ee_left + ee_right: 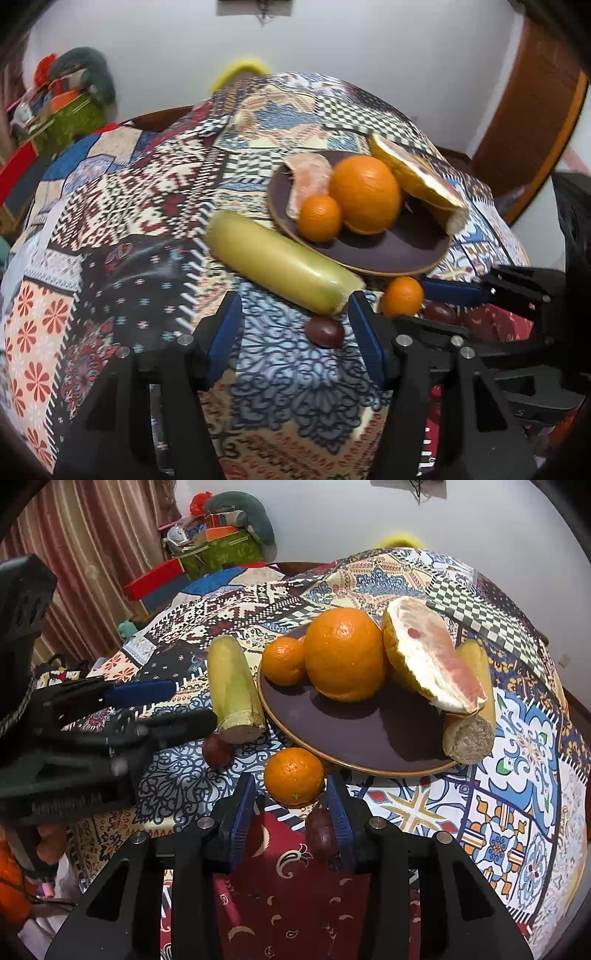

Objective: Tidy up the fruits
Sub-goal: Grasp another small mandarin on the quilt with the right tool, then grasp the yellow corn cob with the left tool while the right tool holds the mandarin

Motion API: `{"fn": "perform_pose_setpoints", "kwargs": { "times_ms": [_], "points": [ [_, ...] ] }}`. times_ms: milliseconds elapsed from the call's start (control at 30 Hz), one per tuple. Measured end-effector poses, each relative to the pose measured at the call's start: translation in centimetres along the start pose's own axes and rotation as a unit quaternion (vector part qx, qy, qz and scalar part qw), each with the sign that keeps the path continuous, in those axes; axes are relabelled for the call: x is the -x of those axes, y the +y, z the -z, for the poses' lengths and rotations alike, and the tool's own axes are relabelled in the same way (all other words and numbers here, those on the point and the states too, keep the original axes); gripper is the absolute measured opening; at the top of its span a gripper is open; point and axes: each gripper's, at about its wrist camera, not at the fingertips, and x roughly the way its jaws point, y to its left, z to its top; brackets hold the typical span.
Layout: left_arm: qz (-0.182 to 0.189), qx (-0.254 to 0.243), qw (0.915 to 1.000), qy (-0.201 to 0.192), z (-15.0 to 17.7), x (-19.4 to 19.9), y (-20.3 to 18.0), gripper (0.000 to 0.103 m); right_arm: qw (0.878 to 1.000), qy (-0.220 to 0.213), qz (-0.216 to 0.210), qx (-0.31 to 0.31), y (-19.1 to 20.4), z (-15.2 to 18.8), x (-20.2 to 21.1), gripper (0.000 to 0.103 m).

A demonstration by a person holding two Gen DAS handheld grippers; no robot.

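A dark plate [354,746] holds a big orange [343,653], a small mandarin [282,661], a cut pomelo wedge [432,657] and a yellow-green stalk piece [474,716]. A second stalk piece [280,266] lies on the cloth against the plate's left rim. My right gripper [290,790] is open, its tips on either side of a loose mandarin [294,775] in front of the plate. A dark grape [320,834] rests against its right pad. My left gripper [293,314] is open over the cloth, the stalk's end and another grape [324,331] just ahead of it.
A patchwork cloth [122,229] covers the round table. A peeled pomelo segment [310,184] sits at the plate's far left. Boxes and clutter [218,542] stand beyond the table's far left edge, with a striped curtain [85,554] behind.
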Motion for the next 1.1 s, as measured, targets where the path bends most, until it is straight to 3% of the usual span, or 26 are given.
{"fn": "perform_pose_setpoints", "kwargs": {
  "times_ms": [267, 500, 800, 1100],
  "points": [
    [0.000, 0.000, 0.9999, 0.010, -0.2, -0.8, -0.4, 0.060, 1.000, -0.008, -0.016, -0.014, -0.6, 0.1, 0.8, 0.031],
    [-0.006, 0.017, 0.9998, 0.006, -0.4, -1.0, 0.4, 0.063, 0.999, -0.041, 0.018, -0.030, -2.1, 0.5, 3.9, 0.031],
    [-0.049, 0.062, 0.9968, 0.017, 0.4, -0.5, 4.0, 0.062, 0.994, -0.061, 0.054, -0.068, -5.4, 1.9, 6.8, 0.031],
    [-0.028, 0.045, 0.9985, -0.013, -1.1, 0.9, 2.0, 0.062, 0.991, -0.069, 0.056, -0.097, -6.8, 2.5, 7.5, 0.031]
  ]
}}
